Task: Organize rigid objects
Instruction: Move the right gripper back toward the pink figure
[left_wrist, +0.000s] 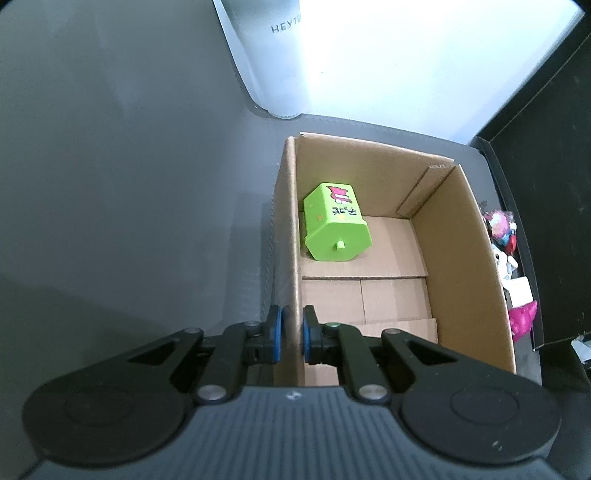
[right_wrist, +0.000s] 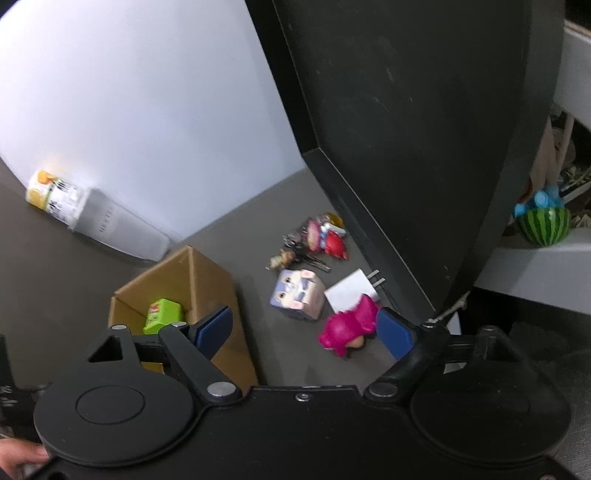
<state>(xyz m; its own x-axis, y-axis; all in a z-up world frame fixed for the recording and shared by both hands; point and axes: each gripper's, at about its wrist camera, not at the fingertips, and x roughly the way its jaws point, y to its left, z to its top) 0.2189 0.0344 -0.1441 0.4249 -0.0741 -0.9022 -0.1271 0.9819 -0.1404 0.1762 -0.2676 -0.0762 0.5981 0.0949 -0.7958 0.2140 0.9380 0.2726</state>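
Left claw (left_wrist: 291, 332) clamped on the box (left_wrist: 458, 236) wall at its 6 o'clock edge; green toy (left_wrist: 334, 223) lies inside at 11. Right claw (right_wrist: 304, 332) spread wide, empty, pink toy (right_wrist: 349, 326) on the table (right_wrist: 236, 236) just at its 3 o'clock finger (right_wrist: 397, 332).

green hexagonal box (left_wrist: 334, 225): on its side, in cardboard box (left_wrist: 461, 236) | pink toy (right_wrist: 349, 326): on table, possibly tipped
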